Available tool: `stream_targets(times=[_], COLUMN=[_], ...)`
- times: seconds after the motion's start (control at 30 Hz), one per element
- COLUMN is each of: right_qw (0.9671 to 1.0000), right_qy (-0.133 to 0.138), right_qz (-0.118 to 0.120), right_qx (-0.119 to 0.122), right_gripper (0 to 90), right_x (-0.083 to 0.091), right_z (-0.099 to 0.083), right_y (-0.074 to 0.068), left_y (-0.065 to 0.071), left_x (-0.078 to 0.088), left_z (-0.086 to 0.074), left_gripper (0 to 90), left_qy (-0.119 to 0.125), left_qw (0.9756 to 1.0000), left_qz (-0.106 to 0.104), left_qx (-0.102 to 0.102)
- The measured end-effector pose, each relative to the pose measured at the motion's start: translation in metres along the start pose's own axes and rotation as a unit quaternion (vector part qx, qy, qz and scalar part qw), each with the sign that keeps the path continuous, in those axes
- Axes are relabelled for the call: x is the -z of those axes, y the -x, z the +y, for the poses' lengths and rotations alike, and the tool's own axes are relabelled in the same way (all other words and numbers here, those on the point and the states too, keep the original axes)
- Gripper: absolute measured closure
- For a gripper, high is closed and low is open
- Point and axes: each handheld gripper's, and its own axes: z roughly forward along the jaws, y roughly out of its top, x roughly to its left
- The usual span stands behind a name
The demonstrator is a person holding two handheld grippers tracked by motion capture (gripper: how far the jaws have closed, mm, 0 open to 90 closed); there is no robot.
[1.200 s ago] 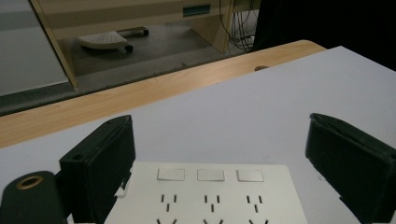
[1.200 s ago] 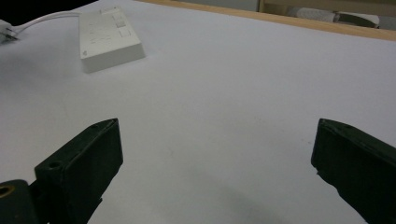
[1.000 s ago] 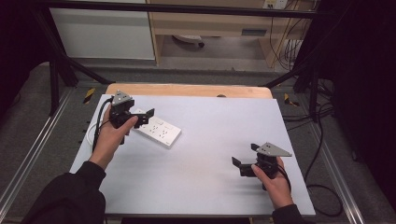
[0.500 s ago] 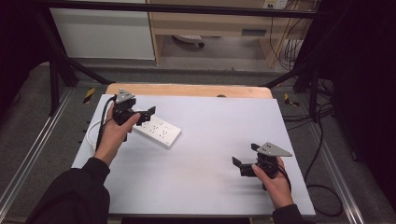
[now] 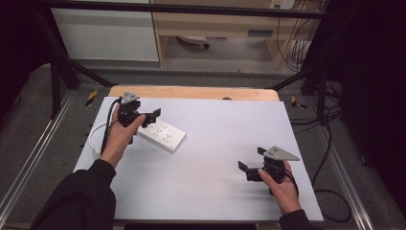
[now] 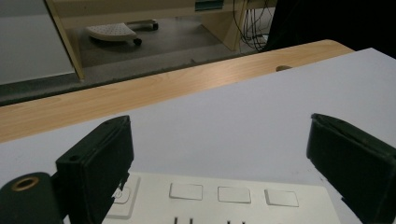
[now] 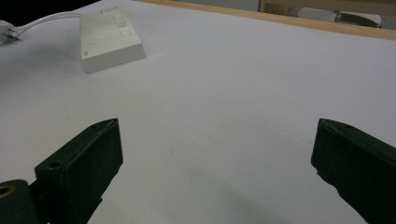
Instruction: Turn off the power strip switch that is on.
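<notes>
Risk, judged from the present layout: the left gripper [image 5: 149, 116] sits over the near end of the white power strip [image 5: 163, 135] with its jaws spread wide and nothing between them. If they close from this height, they likely meet only the top edges of the casing and slide off the smooth plastic, or nudge the strip across the worktop [image 5: 215, 143] without lifting it. The strip's white cord [image 5: 95, 136] loops off toward the left edge of the worktop; a lift or a pull may be checked by that cord dragging or snagging, which would twist the strip in the jaws. A grip at one end only would also let the long body tilt and swing.

Position: in the left gripper view the power strip [image 6: 219, 198] lies just below and between the two jaws, its row of switch buttons facing up, the left jaw overlapping its corner; whether that jaw touches the casing, I cannot tell. The strip lies flat on the left half of the worktop, set diagonally.

The right gripper [image 5: 253, 167] rests low at the right front of the worktop, jaws also spread and empty, well apart from the strip. In the right gripper view the power strip [image 7: 109, 39] lies far off at upper left.
</notes>
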Motion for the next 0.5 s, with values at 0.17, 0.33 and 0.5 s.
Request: stream_targets(times=[0.17,0.33,0.5], right_qw=[1.0000,1.0000,1.0000], right_qy=[0.001,0.000,-0.001], right_qz=[0.000,0.001,0.000], right_qx=[0.000,0.001,0.001], right_gripper=[2.6,2.6,2.6], right_x=[0.000,0.000,0.000], right_z=[0.000,0.000,0.000], right_y=[0.000,0.000,0.000], left_y=[-0.001,-0.001,-0.002], left_x=[-0.005,-0.010,-0.015], left_z=[-0.002,-0.004,-0.006], left_gripper=[7.6,7.8,8.0], left_qy=[-0.004,-0.008,-0.013], left_qw=[1.0000,0.9999,0.9998], left_qz=[0.003,0.005,0.009], left_qx=[0.003,-0.004,-0.010])
